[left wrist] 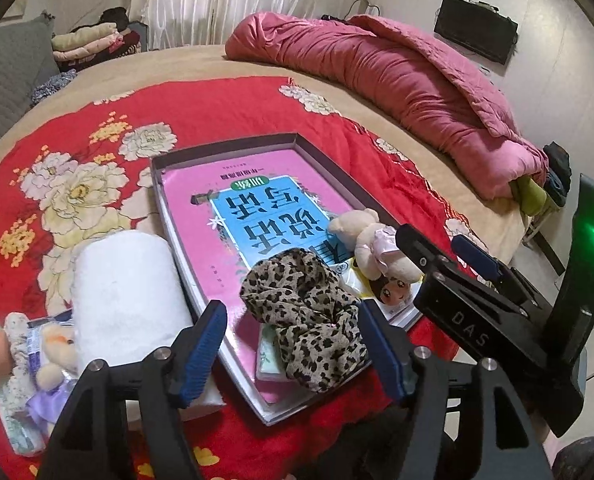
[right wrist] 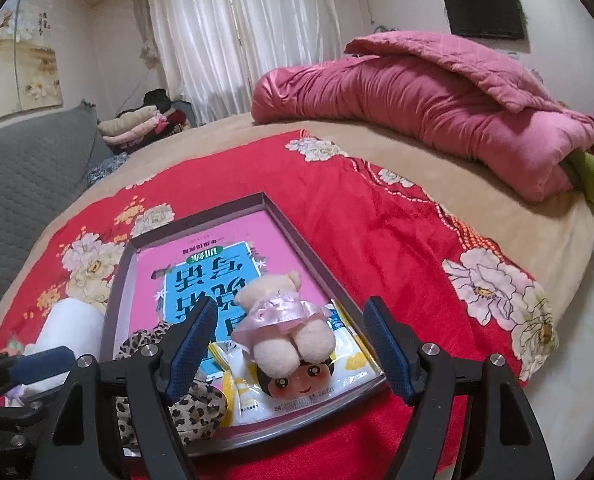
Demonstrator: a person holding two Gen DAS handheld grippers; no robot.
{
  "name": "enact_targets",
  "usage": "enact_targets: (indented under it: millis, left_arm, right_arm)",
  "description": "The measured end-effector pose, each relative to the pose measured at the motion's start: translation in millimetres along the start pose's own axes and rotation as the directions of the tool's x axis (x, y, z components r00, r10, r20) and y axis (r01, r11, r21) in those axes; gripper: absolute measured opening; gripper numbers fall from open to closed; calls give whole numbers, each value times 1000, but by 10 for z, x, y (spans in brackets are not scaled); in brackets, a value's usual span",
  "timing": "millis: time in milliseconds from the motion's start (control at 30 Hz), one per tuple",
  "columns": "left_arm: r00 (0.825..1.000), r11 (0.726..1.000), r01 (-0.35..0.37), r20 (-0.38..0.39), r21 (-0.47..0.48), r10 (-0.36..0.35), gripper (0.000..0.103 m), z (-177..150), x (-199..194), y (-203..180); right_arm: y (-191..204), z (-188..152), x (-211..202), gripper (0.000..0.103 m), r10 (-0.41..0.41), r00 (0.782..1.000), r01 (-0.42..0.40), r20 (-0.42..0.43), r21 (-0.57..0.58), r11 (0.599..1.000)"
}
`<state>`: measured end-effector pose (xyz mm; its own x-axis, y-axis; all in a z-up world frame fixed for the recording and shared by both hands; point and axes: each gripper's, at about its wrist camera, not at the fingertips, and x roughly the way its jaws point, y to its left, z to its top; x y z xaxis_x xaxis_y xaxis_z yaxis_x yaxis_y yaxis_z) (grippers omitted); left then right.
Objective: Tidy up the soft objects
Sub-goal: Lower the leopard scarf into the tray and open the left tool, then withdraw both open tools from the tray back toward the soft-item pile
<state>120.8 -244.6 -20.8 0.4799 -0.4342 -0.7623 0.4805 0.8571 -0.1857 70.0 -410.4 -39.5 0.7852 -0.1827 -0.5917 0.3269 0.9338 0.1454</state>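
left gripper above the near end of the shallow tray on the bed — jaws released, with the leopard-print scarf lying crumpled between the pads but not pressed by them. right gripper over the tray's near right corner, jaws likewise released, framing the small plush bear in a pink dress, which rests on a snack packet and on the pink book lining the tray. outside the tray, just beside its left wall: a white rolled towel and a second plush in a purple dress; what lies under that plush looks like a plastic pack, though the edge of the view is too distorted to be sure. handling, as a judgement — scarf: light, limp, slippery, best pinched at a bunched fold; bear: light, springy, take across the body, not the thin dress; towel: bulkier, compressible, grip mid-roll so that it does not unwind.
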Motion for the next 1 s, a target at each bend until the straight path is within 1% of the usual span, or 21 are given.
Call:
enact_targets:
  millis: [267,433,1000]
  left_arm:
    - [999,1000,-27,21,-15,28,68,-95,-181,52]
    - [996,996,-86,38,-6,86,68,-153,-303,93]
    - [991,992,-114,69,-49,117,68,-254,-657,276]
  right_arm:
    - [77,-15,-85,77,-30,1000,30,9,-35,999]
    - [125,-30,-161,77,-43,999,44,18,-53,998]
    - [379,-56,-522,77,-17,999,21,35,-96,995]
